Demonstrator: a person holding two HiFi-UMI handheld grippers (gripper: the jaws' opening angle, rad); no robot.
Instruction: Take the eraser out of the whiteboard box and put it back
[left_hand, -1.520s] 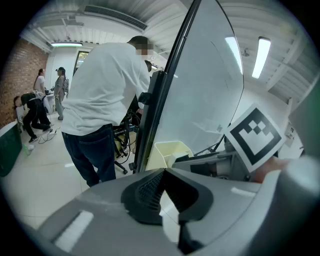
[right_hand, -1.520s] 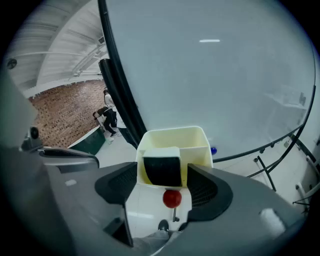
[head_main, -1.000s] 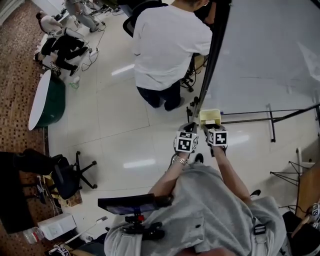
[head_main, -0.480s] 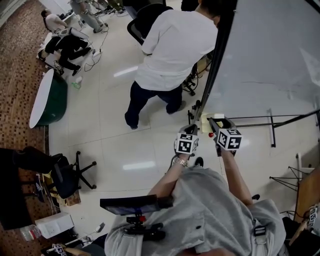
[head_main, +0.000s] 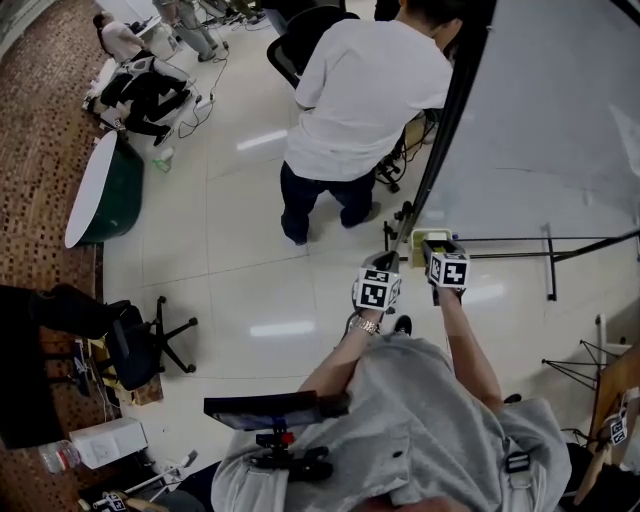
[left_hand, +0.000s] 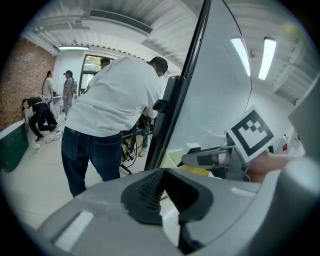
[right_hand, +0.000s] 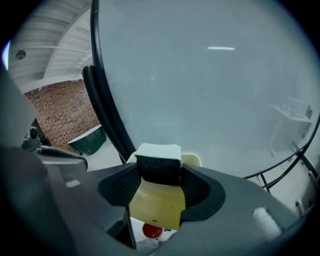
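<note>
My right gripper (right_hand: 159, 172) is shut on the eraser (right_hand: 159, 161), a block with a white back and black felt, held upright between the pads. Right below it is the pale yellow whiteboard box (right_hand: 156, 204), with a red round cap (right_hand: 151, 231) showing under it. In the head view the right gripper (head_main: 434, 246) hovers over the box (head_main: 424, 238) at the whiteboard's lower left corner. My left gripper (head_main: 386, 260) stays just left of it, jaws shut with nothing between them (left_hand: 162, 172). It looks at the right gripper (left_hand: 200, 158) from the side.
The large whiteboard (head_main: 560, 120) with its black frame post (head_main: 450, 140) fills the upper right; its stand's bars (head_main: 548, 262) lie on the floor. A person in a white shirt (head_main: 365, 90) stands close behind the post. An office chair (head_main: 150, 340) stands at the left.
My right gripper swung out to the right and came back over the box with the eraser. The person in the white shirt rose from a crouch and stepped left. The left gripper stayed put.
</note>
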